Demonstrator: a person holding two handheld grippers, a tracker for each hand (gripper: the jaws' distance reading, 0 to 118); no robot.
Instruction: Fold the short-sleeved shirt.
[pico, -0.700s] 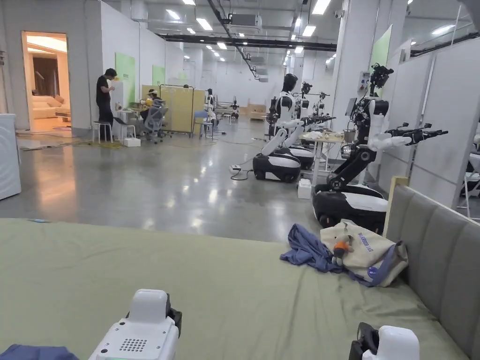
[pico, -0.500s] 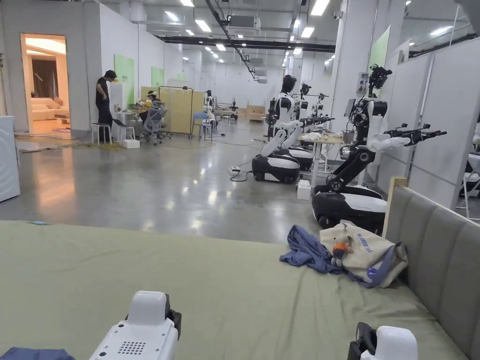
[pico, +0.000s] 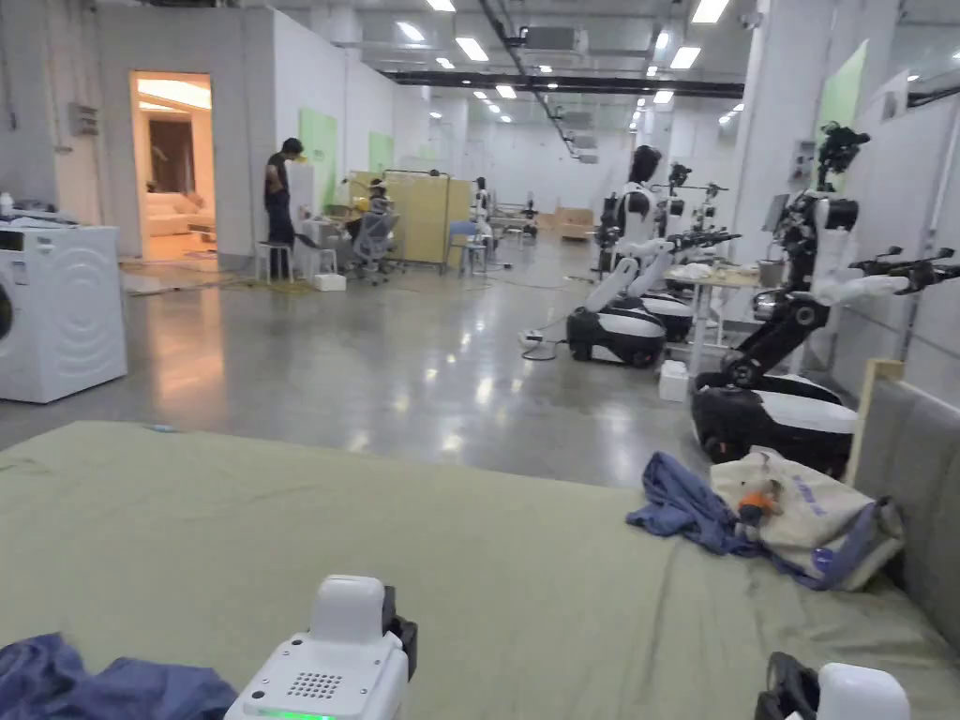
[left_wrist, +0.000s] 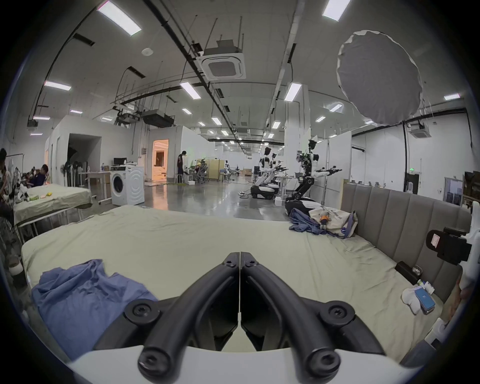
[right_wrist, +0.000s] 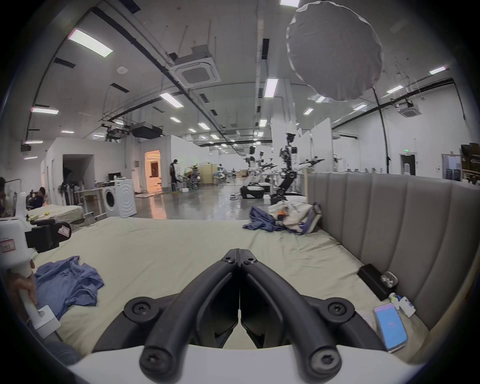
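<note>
A blue short-sleeved shirt (left_wrist: 85, 293) is seen crumpled on the green sheet of a bed (left_wrist: 181, 239), at its near left corner, unfolded and apart from both grippers; in the head view a part of it (pico: 103, 680) is shown at the lower left edge, just beside the white housing of the left gripper (pico: 328, 666); the left gripper (left_wrist: 239, 256) is held above the bare sheet with its black fingers (left_wrist: 207, 291) pressed tip to tip, clenched on nothing; the right gripper (right_wrist: 239, 252) is likewise held over the bare sheet to the right of the shirt (right_wrist: 67, 283), its fingers (right_wrist: 272, 291) closed together with nothing between them; in the right gripper view the left gripper's body and the hand (right_wrist: 22, 285) that holds it are seen at the left edge, in front of the shirt; at the far right of the bed a second blue garment (pico: 689, 511) is piled against a cream tote bag (pico: 806, 520), which is leaned near a grey padded headboard (right_wrist: 384, 223); a phone (right_wrist: 391, 327) with a lit screen is laid on the sheet near the headboard, close to a small black box (right_wrist: 374, 280); a white washing machine (pico: 61, 309) is stood on the glossy floor beyond the bed's left side; several wheeled robots (pico: 787, 375) are parked along the right of the hall.
</note>
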